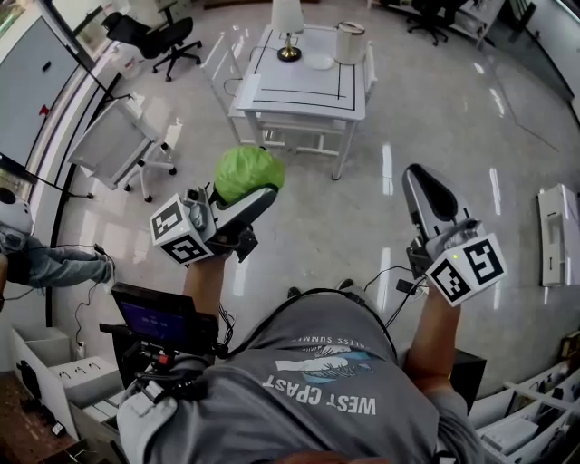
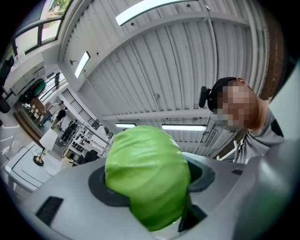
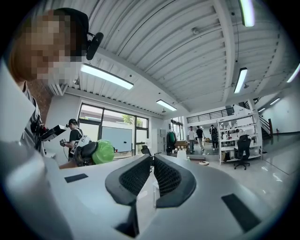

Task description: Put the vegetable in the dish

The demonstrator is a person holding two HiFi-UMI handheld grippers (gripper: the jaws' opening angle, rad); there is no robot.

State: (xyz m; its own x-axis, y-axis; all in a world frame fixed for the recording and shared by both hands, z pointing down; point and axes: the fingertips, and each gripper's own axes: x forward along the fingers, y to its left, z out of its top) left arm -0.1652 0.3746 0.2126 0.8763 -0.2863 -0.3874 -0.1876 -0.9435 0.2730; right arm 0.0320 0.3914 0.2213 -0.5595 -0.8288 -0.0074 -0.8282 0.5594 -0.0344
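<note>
Left gripper [image 1: 254, 195] is clamped on a round green cabbage [image 1: 247, 170], its jaws held about halfway apart by the leafy head, which bulges out above them. The person's bare left forearm is bent upward, so this gripper is tilted up toward the ceiling, well clear of the floor. Out to its right, well apart from it, the right gripper [image 1: 421, 181] is raised the same way on the other forearm; its jaws are drawn together with nothing between them.

Beyond the cabbage, farther ahead on the shiny floor, stands a white table [image 1: 304, 95]. On it are a lamp [image 1: 288, 27], a white cylinder-shaped container [image 1: 350, 43] and a small shallow white dish [image 1: 319, 62] (too small to make out more). Open floor lies between the left gripper and the table. A white chair [image 1: 118, 140] stands off to the left gripper's left, and a black office chair [image 1: 163, 41] is farther ahead on that side.
</note>
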